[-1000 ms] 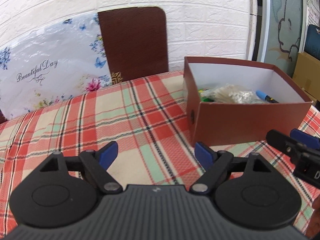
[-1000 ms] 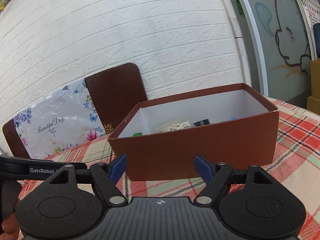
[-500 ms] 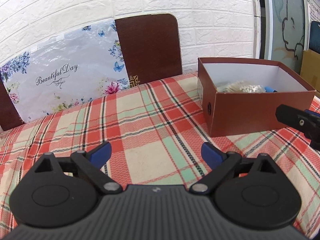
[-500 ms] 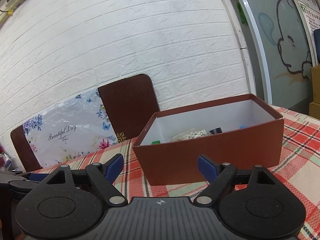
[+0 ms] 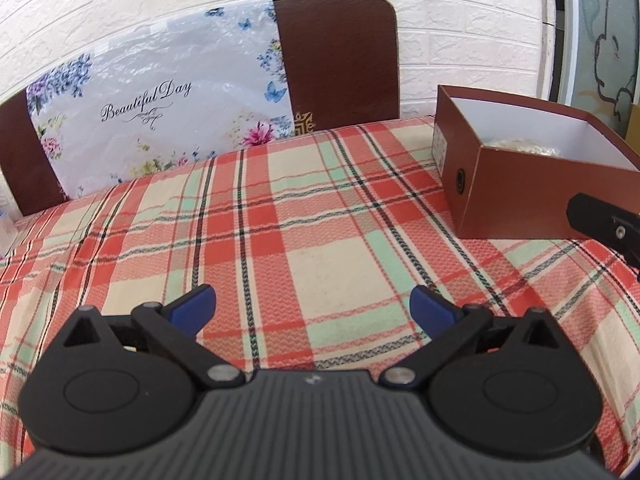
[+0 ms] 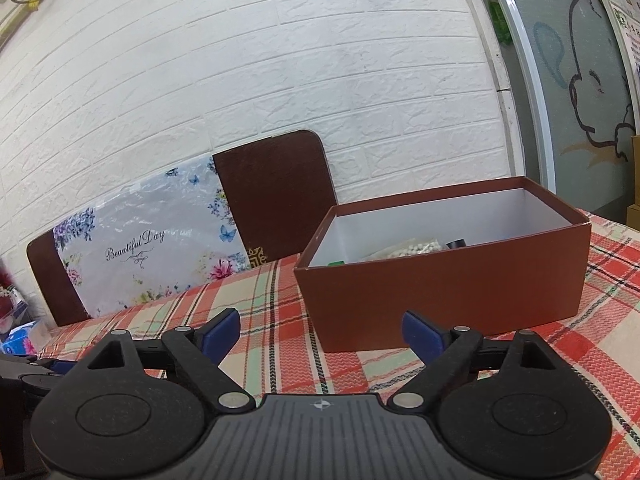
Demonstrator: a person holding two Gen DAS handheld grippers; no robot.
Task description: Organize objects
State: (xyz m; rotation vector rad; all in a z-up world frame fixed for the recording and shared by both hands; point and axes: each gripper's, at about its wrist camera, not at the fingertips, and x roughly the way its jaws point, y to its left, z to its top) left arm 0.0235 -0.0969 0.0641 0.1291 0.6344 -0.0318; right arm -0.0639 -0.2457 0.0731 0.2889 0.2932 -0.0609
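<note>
Both my left gripper (image 5: pixel 312 306) and right gripper (image 6: pixel 320 330) have just been opening, nothing between them, and the brown box (image 6: pixel 444 280) lies just ahead of the right one, nearer than to the left.
</note>
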